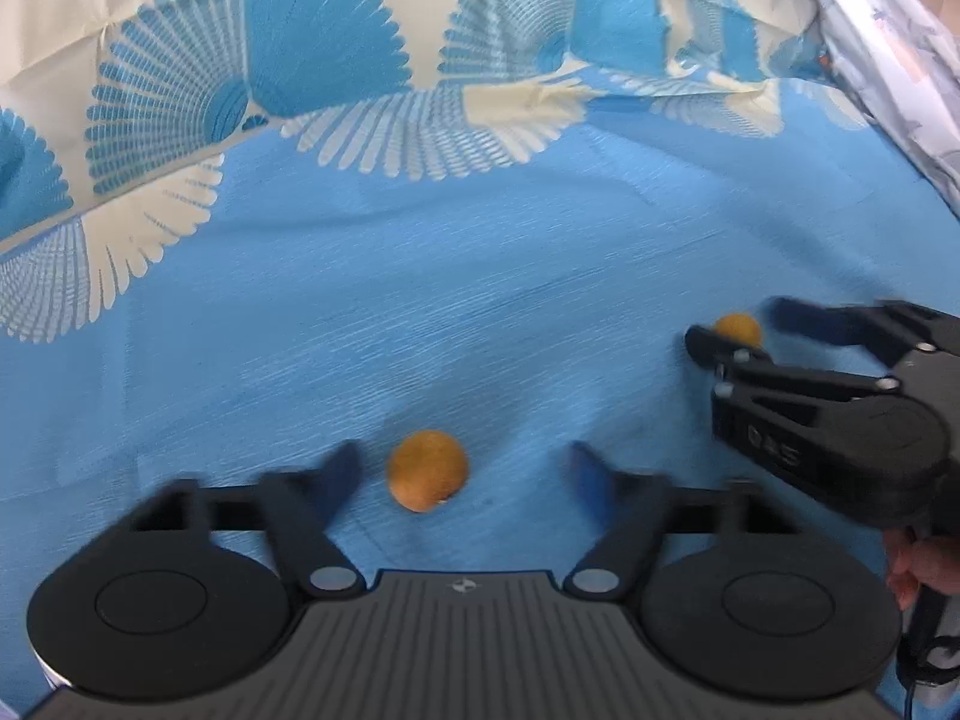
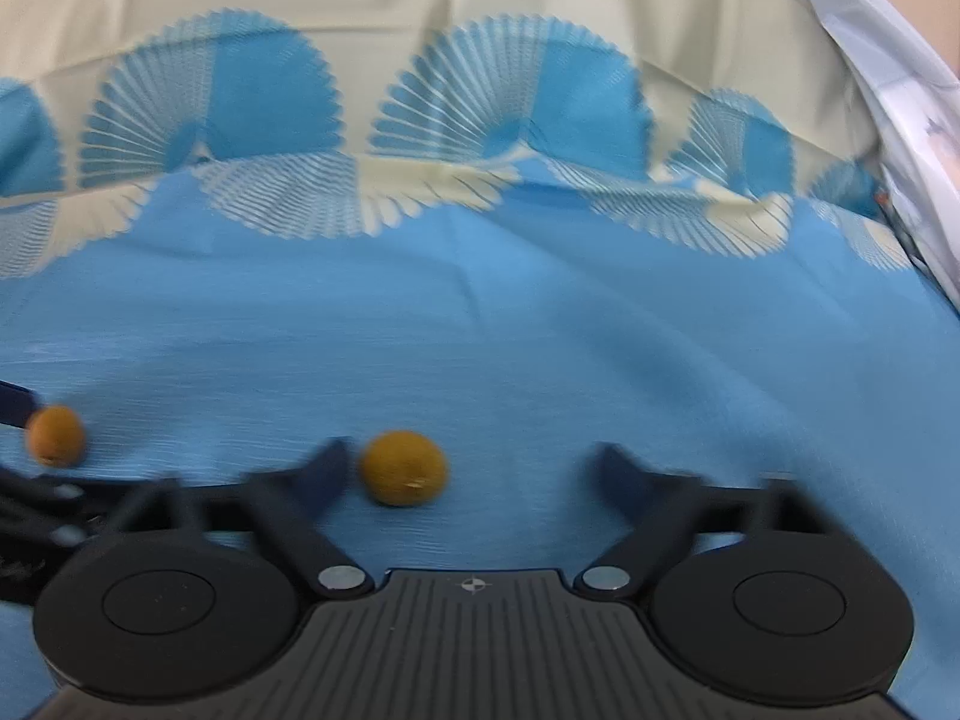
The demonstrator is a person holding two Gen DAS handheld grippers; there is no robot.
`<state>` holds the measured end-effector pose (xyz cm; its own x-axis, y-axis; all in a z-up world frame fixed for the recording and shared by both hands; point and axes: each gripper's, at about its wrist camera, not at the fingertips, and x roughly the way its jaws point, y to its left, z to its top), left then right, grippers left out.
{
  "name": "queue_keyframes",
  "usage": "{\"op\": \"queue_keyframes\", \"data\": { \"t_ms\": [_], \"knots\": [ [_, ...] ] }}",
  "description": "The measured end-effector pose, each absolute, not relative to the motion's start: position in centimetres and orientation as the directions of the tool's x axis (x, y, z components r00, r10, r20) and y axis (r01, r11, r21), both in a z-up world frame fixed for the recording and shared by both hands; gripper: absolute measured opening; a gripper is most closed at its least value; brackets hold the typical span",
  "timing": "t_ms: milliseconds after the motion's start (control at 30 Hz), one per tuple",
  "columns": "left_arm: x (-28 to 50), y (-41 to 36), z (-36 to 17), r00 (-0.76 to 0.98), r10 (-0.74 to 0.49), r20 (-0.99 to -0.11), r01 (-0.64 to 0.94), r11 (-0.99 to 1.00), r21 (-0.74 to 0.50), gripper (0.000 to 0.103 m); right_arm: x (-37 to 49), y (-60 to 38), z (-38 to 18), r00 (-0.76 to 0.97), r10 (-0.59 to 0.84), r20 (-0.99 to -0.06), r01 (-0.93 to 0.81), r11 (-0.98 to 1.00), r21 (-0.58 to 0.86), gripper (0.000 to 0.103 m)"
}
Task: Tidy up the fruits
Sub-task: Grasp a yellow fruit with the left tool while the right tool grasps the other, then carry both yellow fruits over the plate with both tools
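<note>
Two small orange fruits lie on a blue cloth. In the left wrist view, one fruit (image 1: 427, 471) sits between the open fingers of my left gripper (image 1: 465, 465), nearer the left finger. The second fruit (image 1: 738, 329) lies between the open fingers of my right gripper (image 1: 741, 324), seen at the right. In the right wrist view, that second fruit (image 2: 403, 468) sits between the open fingers of my right gripper (image 2: 471, 468), close to the left finger. The first fruit (image 2: 55, 435) shows at the far left beside a left-gripper fingertip (image 2: 15, 402).
The blue cloth (image 1: 480, 300) has a cream and blue fan-patterned border (image 1: 240, 90) at the far side. A pale printed fabric (image 1: 888, 60) hangs at the right edge. A person's hand (image 1: 924, 564) holds the right gripper.
</note>
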<state>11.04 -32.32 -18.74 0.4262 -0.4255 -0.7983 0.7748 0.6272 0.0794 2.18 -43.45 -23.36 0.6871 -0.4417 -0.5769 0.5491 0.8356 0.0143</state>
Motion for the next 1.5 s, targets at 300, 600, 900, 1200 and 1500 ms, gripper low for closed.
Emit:
{"op": "queue_keyframes", "data": {
  "t_ms": [300,600,900,1200,1500],
  "knots": [
    [9.0,-29.8,-15.1,0.433,-0.455,-0.778,0.777,0.625,0.067,0.027,-0.4,-41.6,-21.4,0.691,-0.452,-0.564,0.559,0.829,0.021,0.030],
    [4.0,-20.0,-7.1,0.471,-0.448,-0.760,0.718,0.695,0.035,0.027,-6.4,-35.0,-15.7,0.759,-0.394,-0.519,0.477,0.878,0.031,0.030],
    [-1.6,-6.3,-1.6,0.547,-0.381,-0.746,0.615,0.787,0.050,0.027,-10.1,-22.1,-10.1,0.861,-0.111,-0.496,0.185,0.978,0.101,0.030],
    [-1.4,1.3,-0.7,0.608,-0.337,-0.719,0.501,0.865,0.018,0.027,-10.1,-13.3,-7.2,0.860,0.035,-0.508,0.007,0.997,0.081,0.030],
    [2.0,2.2,-3.5,0.604,-0.302,-0.737,0.458,0.889,0.011,0.027,-6.5,-10.6,-7.9,0.828,0.055,-0.559,-0.028,0.998,0.056,0.030]
  ]
}}
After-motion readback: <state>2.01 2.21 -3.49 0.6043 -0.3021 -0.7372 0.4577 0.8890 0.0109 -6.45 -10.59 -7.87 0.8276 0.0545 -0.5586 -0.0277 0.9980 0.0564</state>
